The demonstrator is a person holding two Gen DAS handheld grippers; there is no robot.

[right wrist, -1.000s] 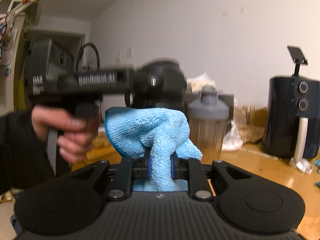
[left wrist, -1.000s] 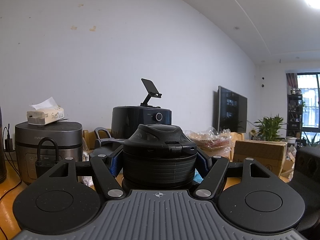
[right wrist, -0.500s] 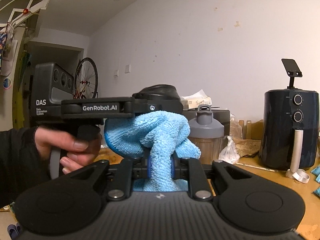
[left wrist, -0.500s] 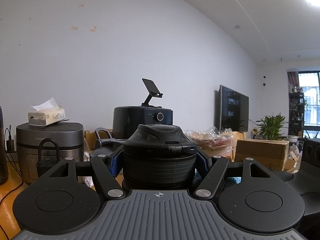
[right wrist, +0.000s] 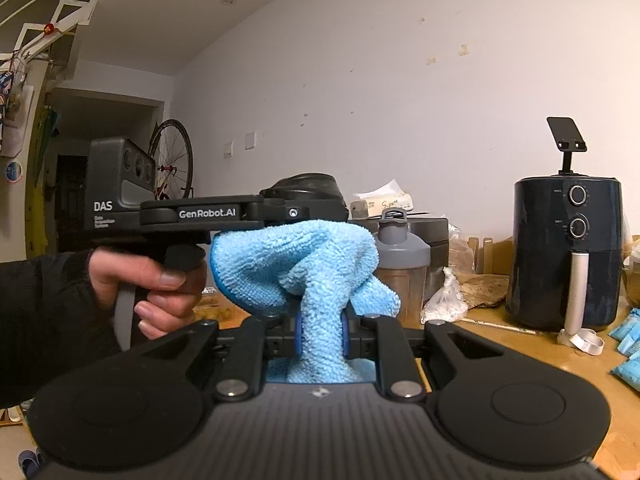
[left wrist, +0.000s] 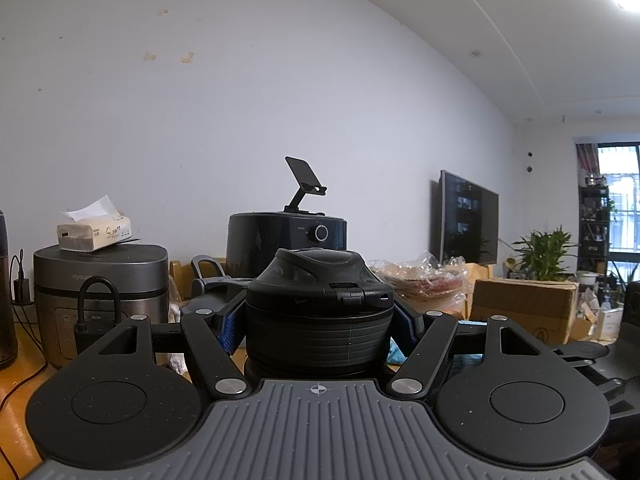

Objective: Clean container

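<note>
Container [left wrist: 318, 312] clamped between left fingers [left wrist: 229, 326].

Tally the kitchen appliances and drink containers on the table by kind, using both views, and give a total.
Air fryers: 1, the dark blue one with two dials.
Rice cookers: 1, silver, under a tissue pack.
Drink containers: 2, the black lidded container clamped in the left gripper, and a grey-lidded shaker bottle behind the blue cloth.
Total: 4.

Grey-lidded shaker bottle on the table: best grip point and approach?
Take the shaker bottle across its clear body, just under the grey lid, coming in level from the front. It stands upright; the body is straight-sided, while the lid is domed with a loop on top.
</note>
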